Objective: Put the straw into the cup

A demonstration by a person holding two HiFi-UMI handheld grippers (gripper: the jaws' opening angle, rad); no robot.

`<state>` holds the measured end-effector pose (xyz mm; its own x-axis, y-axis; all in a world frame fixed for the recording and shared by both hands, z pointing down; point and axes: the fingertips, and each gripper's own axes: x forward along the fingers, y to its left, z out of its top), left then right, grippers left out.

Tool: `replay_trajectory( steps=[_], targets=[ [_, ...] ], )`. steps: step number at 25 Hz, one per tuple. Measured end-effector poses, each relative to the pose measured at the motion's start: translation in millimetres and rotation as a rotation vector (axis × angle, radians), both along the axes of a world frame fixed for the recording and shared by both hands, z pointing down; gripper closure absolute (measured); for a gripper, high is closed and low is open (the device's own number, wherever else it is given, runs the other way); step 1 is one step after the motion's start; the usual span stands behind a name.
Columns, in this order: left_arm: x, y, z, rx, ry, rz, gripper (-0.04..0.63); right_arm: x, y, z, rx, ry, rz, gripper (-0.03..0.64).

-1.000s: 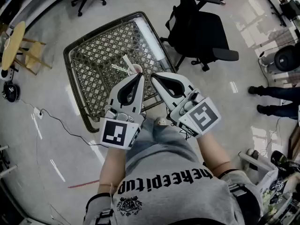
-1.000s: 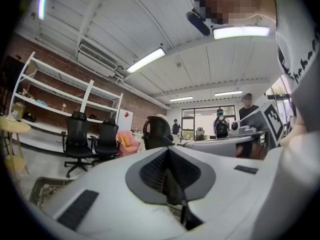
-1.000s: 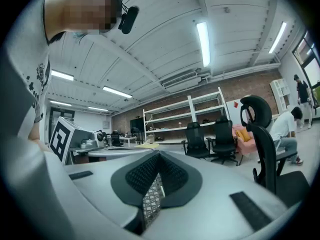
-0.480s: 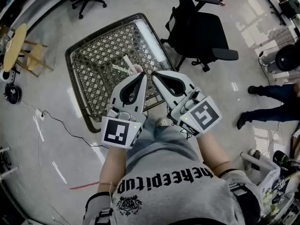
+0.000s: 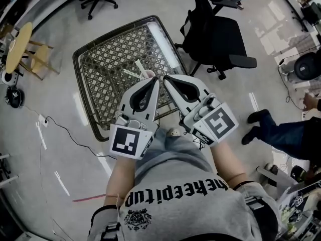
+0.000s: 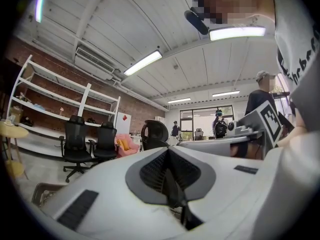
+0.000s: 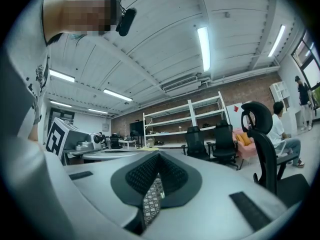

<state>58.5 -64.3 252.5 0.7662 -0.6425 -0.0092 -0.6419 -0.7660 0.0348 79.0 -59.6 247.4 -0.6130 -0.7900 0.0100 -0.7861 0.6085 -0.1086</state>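
On the dark wicker table [image 5: 84, 92] a small pinkish cup [image 5: 149, 75] stands near the middle, partly hidden by my left gripper's tip. A white straw [image 5: 139, 67] leans up and left out of the cup. A second pale strip [image 5: 130, 73] lies flat on the mesh just left of it. My left gripper [image 5: 156, 80] and right gripper [image 5: 165, 78] are held side by side above my lap, tips close together just short of the cup. Both are shut with nothing between the jaws, as the left gripper [image 6: 167, 151] and right gripper [image 7: 159, 155] show in their own views.
A black office chair [image 5: 215, 29] stands right of the table. A wooden stool [image 5: 22, 46] is at far left, and a cable [image 5: 65, 132] runs over the floor. A person's legs [image 5: 281, 132] are at the right. Shelves [image 7: 200, 116] and chairs [image 6: 75, 141] line the brick wall.
Both grippers have edged slightly forward together, so their tips now cover more of the cup. The person's legs at the right have stepped leftward.
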Motion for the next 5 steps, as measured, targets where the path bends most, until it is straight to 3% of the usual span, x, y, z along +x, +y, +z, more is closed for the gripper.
replay_trajectory(
  steps=[5],
  targets=[
    [-2.6,-7.6,-5.8,-0.01,0.005,-0.011,0.571,-0.8,-7.3,-7.3,0.0,-0.004,-0.004,0.614]
  ],
)
